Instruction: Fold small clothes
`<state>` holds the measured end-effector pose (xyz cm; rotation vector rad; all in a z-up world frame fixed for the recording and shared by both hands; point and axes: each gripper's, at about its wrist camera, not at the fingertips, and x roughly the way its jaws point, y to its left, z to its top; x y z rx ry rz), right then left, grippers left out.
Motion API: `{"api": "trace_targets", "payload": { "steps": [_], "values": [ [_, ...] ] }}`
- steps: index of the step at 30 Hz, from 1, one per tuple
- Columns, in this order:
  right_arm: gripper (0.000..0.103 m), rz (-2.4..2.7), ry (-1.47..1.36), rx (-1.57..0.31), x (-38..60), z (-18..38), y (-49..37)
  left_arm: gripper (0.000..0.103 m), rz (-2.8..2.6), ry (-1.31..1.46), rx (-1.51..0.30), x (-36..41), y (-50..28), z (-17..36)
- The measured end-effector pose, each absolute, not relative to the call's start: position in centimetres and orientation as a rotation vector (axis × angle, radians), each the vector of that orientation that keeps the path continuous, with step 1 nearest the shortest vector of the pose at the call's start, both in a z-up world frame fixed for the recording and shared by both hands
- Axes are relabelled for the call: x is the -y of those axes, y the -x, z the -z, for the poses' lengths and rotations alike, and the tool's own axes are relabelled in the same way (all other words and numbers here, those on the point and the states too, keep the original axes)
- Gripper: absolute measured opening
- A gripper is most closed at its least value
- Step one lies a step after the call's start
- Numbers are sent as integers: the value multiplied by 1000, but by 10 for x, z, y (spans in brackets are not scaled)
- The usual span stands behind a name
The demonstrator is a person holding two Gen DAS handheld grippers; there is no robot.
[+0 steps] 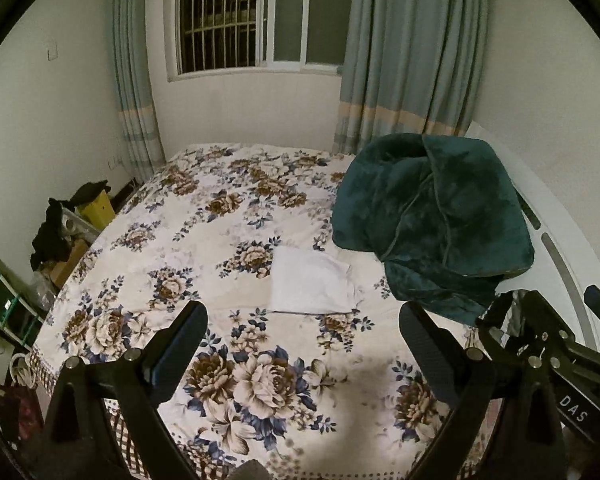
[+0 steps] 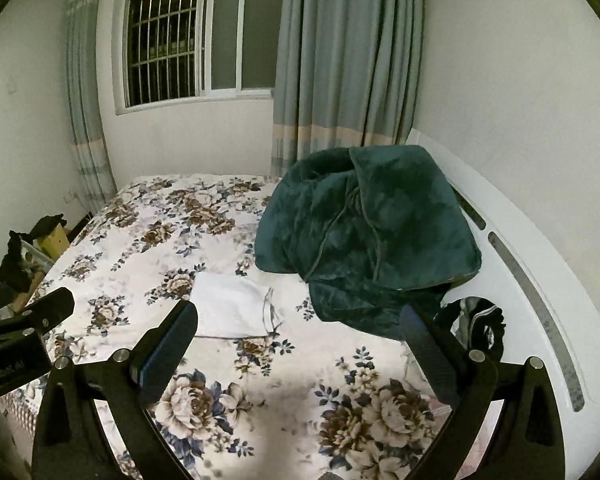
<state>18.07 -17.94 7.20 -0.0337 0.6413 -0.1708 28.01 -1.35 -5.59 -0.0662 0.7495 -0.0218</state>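
Floral bedspread covers the bed. White folded garment lies flat mid-bed, beside the green blanket at the headboard edge. Left gripper and right gripper hover spread, empty, apparently between garments.

Lighting: dim indoor light with a greenish cast; window dark, giving no daylight. Brightest patch — the near bed cover, washed out between the fingers in both views, as from a source overhead or behind the cameras. Shadows: soft, under the green blanket and beside the white cloth. Left tool and right tool nearly black, detail lost. Quality: grainy, slightly soft throughout; near floral print smeared. Distortion: strong fisheye — walls, curtains and headboard bow; black vignette in the corners.
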Motion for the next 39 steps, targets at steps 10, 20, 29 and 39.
{"api": "trace_targets", "payload": {
  "steps": [10, 20, 29, 39],
  "values": [
    [102, 160, 25, -608, 188, -95, -138, 98, 22, 54, -720, 16, -245, 42],
    [103, 138, 33, -593, 188, -101, -141, 103, 6, 73, -684, 13, -236, 36],
    [103, 116, 42, -582, 193, -109, -150, 103, 3, 73, -687, 12, -237, 36],
    [103, 116, 41, -581, 192, -110, -150, 103, -4, 76, -686, 11, -235, 35]
  ]
}}
